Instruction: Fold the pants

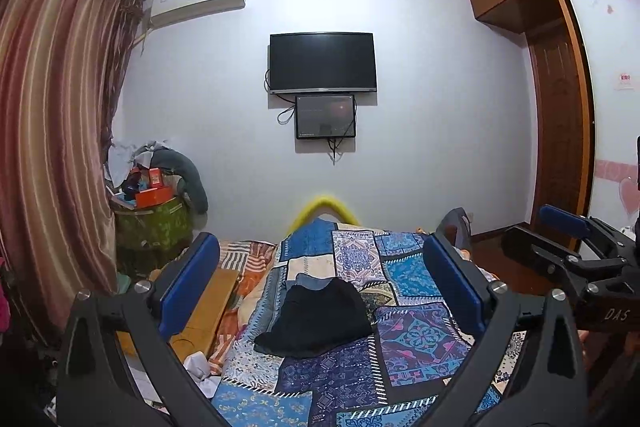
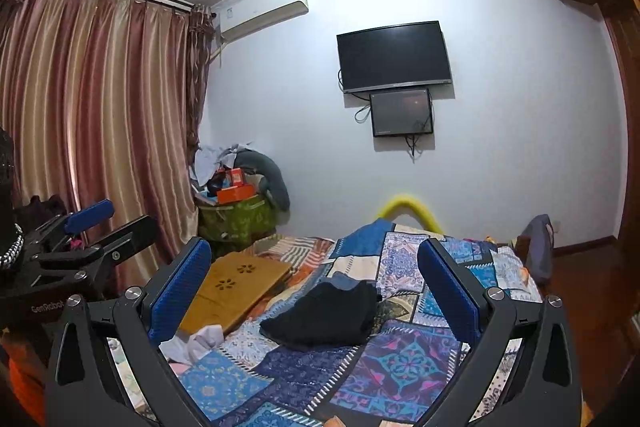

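On the patchwork quilt (image 1: 420, 339) lie black pants (image 1: 316, 319), soft, limp; I'd pinch their near hem, left gripper (image 1: 320, 279) and right gripper (image 2: 314, 287) both wide

"DAS" on right gripper (image 1: 560, 227), "GenRobot" on left gripper (image 2: 100, 223)

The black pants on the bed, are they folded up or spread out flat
Folded, or at least bunched: the black pants lie as one compact dark mound on the patchwork quilt, no legs spread. How neatly, cannot tell.
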A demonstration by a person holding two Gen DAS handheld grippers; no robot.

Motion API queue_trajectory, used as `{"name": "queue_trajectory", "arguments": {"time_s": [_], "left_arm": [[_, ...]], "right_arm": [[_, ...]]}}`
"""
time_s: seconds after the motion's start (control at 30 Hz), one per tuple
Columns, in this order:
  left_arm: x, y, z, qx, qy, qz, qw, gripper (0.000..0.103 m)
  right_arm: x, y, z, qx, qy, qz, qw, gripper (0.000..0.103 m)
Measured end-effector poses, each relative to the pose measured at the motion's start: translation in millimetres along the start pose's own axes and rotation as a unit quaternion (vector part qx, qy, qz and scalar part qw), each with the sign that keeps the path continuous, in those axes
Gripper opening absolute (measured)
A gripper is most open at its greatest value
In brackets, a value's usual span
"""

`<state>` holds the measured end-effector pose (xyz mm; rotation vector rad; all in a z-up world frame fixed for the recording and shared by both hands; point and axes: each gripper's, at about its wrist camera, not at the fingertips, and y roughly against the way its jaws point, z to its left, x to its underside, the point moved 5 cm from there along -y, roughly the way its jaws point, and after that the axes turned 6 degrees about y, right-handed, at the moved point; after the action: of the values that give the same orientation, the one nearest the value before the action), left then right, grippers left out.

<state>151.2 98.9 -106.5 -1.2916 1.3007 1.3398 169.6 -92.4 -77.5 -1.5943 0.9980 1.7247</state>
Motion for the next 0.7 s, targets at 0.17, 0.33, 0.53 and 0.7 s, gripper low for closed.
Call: {"name": "queue_trajectory", "arguments": {"time_s": [0.17, 0.33, 0.53, 0.7], "left_arm": [[0.1, -1.2, 1.4, 0.003, 0.002, 0.001, 1.0000, 0.103], [1.5, -1.3, 1.2, 0.004, 0.002, 0.003, 1.0000, 0.103], [2.3, -1.0, 0.5, 0.008, 0.004, 0.005, 0.9999, 0.103], [2.4, -0.8, 0.0, 0.011, 0.008, 0.006, 0.9999, 0.103]], "right_arm": [[0.1, -0.7, -1.1, 0.003, 0.000, 0.004, 1.000, 0.103], [-0.6, 0.6, -1.3, 0.004, 0.001, 0.003, 1.000, 0.103], [-0.3, -0.1, -1.2, 0.002, -0.002, 0.003, 1.000, 0.103], [1.0, -0.5, 0.4, 0.002, -0.002, 0.005, 1.000, 0.103]]}}
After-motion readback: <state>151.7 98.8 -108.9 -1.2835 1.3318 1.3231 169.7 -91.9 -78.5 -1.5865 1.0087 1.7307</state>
